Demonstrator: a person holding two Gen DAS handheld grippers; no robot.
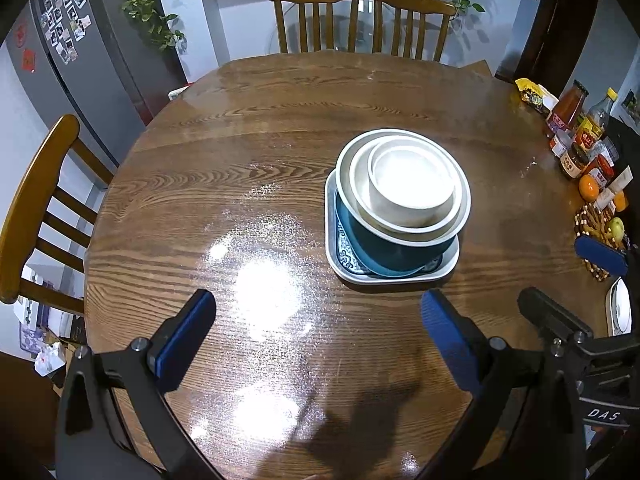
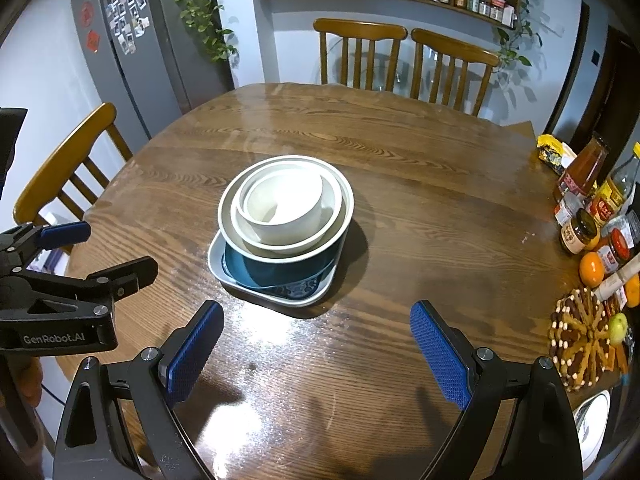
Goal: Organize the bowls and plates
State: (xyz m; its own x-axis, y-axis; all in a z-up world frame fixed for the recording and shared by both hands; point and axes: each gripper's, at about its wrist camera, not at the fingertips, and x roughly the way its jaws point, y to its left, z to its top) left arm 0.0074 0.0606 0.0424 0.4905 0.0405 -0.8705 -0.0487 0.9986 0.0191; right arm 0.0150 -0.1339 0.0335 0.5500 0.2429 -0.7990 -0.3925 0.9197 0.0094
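Note:
A stack of dishes stands mid-table: a white square plate [image 1: 394, 276] [image 2: 264, 294] at the bottom, a blue patterned plate [image 1: 344, 240] [image 2: 296, 288] on it, a blue bowl [image 1: 396, 254] [image 2: 288, 266], then a white bowl [image 1: 400, 222] [image 2: 276, 242] with a smaller white bowl [image 1: 412, 188] [image 2: 288, 216] nested in it. My left gripper [image 1: 318, 334] is open and empty, near the stack's front left. My right gripper [image 2: 316, 344] is open and empty, in front of the stack. The left gripper also shows in the right wrist view [image 2: 112, 252].
Sauce bottles and jars [image 2: 588, 200], oranges [image 2: 592, 268], an apple [image 2: 618, 326] and a beaded trivet [image 2: 580, 344] crowd the table's right edge. A white dish [image 2: 592, 420] sits at the near right. Wooden chairs [image 2: 360, 52] stand around the round wooden table [image 2: 420, 184].

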